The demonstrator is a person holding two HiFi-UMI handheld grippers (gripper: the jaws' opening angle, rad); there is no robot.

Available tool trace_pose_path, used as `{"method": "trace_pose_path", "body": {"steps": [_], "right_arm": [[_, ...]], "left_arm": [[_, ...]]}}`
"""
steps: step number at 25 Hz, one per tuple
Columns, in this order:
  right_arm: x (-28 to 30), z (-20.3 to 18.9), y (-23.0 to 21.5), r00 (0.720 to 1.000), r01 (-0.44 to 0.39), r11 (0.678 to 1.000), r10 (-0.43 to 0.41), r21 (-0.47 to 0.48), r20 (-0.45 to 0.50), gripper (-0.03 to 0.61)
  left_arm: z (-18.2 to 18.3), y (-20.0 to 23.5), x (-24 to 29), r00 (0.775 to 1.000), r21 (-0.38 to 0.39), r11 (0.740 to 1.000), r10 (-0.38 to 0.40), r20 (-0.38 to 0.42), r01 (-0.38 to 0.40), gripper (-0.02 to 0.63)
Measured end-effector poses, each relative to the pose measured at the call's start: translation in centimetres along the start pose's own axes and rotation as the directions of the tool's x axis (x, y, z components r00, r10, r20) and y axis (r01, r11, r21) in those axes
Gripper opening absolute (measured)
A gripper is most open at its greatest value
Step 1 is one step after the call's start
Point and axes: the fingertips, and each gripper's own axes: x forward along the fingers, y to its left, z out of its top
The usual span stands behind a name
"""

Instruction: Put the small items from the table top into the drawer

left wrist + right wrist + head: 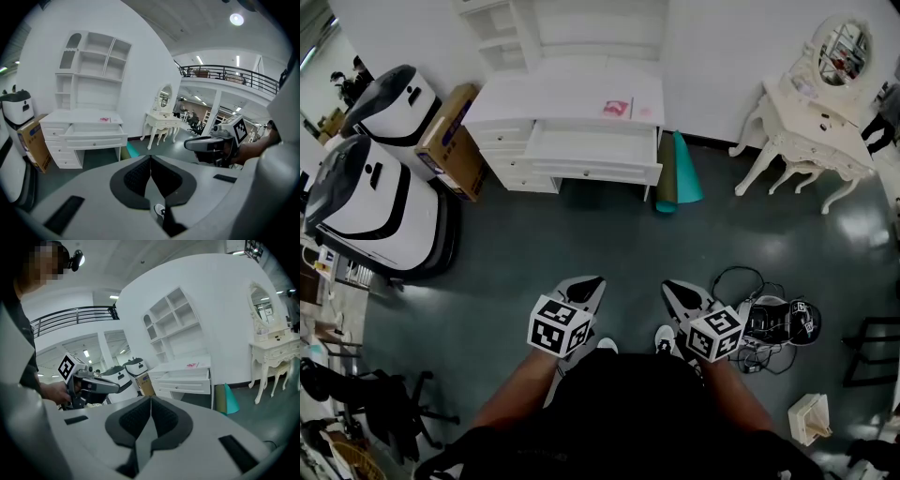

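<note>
Head view looks down — gripper views share the desk (544, 98).

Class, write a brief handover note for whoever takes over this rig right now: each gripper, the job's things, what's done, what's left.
Left hand-held gripper: shut, empty, held near the body.
Right hand-held gripper: the same.
Small pink items lie on the white desk across the floor; its white drawer stands open, with nothing visible inside.
Done: nothing yet.
Left: walk over, move the items into the drawer.
</note>
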Motion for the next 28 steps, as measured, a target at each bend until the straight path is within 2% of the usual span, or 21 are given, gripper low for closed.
{"method": "trace_pose_path", "body": {"steps": [6,14,28], "right_arm": [[0.7,-0.3,0.9,1.0,0.029,1.0,-0.029,-0.001,-0.001,0.028],[1.9,-0.5,2.3,0.999,0.048,0.999,-0.048,0.005,-0.007,0.028],[5.4,-0.1,0.7,0.999,0.032,0.999,-0.031,0.03,-0.022,0.028]], "left_arm": [[-0.2,1.7,-1.5,1.0,-0.005,1.0,0.003,0.024,-0.003,0.011],[-1.2,3.3,-2.4,1.0,-0.02,1.0,-0.008,0.014,0.008,0.011],[-1.1,5.2,-1.1,1.0,-0.047,0.999,-0.002,0.019,0.002,0.011]]}}
